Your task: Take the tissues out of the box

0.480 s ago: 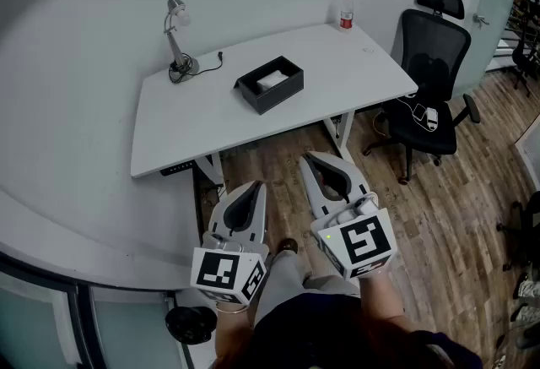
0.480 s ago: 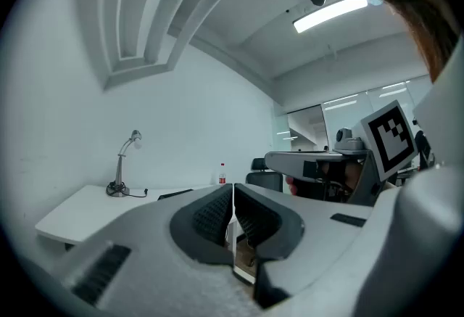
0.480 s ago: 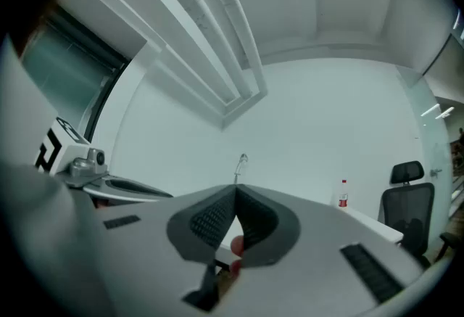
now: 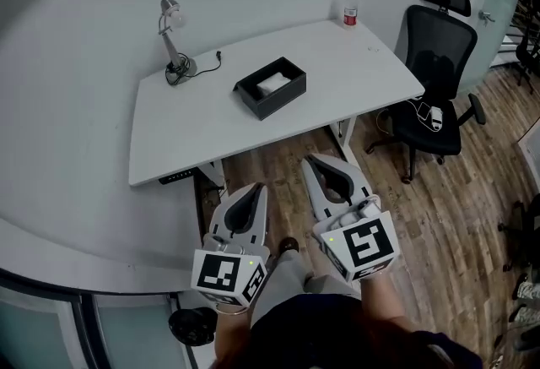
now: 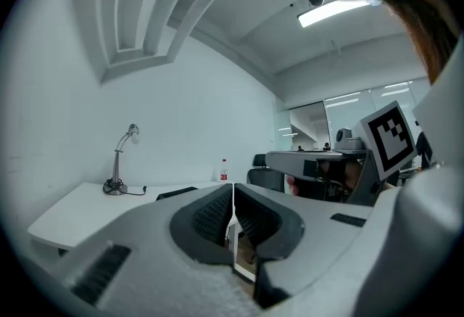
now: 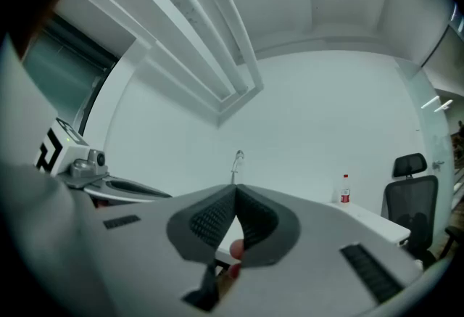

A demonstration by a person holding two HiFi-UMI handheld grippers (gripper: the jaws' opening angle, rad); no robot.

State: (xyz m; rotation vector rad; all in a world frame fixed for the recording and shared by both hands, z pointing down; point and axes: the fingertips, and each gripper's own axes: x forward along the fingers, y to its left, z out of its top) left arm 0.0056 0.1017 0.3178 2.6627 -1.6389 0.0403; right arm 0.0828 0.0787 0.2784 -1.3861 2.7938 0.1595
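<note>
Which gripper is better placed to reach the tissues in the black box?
Probably right: the right gripper reaches further toward the black open box than the left gripper; both are shut.

black box (image 4: pixel 283 100) (white tissues (image 4: pixel 272 83) inside) sits on the white desk (image 4: pixel 194 131) near a lamp (image 4: pixel 180 67)

Bottle (image 4: pixel 350 7) label illegibly small
</note>
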